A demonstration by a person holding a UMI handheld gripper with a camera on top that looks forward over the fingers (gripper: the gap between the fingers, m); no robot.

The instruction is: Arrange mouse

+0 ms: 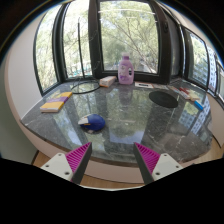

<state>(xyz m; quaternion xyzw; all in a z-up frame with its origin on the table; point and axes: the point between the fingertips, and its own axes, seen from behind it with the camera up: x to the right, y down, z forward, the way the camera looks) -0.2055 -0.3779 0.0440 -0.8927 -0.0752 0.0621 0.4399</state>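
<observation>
1. My jaws [111, 158] stand wide open w/ nothing in them; the two pink pads [78, 156] face each other across a clear gap, low over the near rim of the table [150, 125].
2. Table is round w/ a glass top that reflects the windows and trees.
3. Mouse [91, 123]: blue and white, resting on the glass just ahead of my left finger, slightly to its outside. Not between the fingers, not touching them.
4. Bottle [125, 68]: pale purple/pink w/ a lighter cap, upright at the far side of the table, roughly centred beyond the jaws. Can't tell what's in it or how full.
5. Black round mat [163, 99] lies flat on the far right part of the glass; nothing sits on it that I can make out.
6. Yellow block [50, 105] w/ a smaller thing beside it, far left of the table, well apart from the mouse. Can't tell what they are.
7. Small items at the far right edge [190, 98], some blue and orange; too small to name.
8. A dark cable [88, 87] runs over the far left of the glass toward the bottle.
9. Windows [120, 30] w/ dark frames wrap round behind the table; green trees outside.
</observation>
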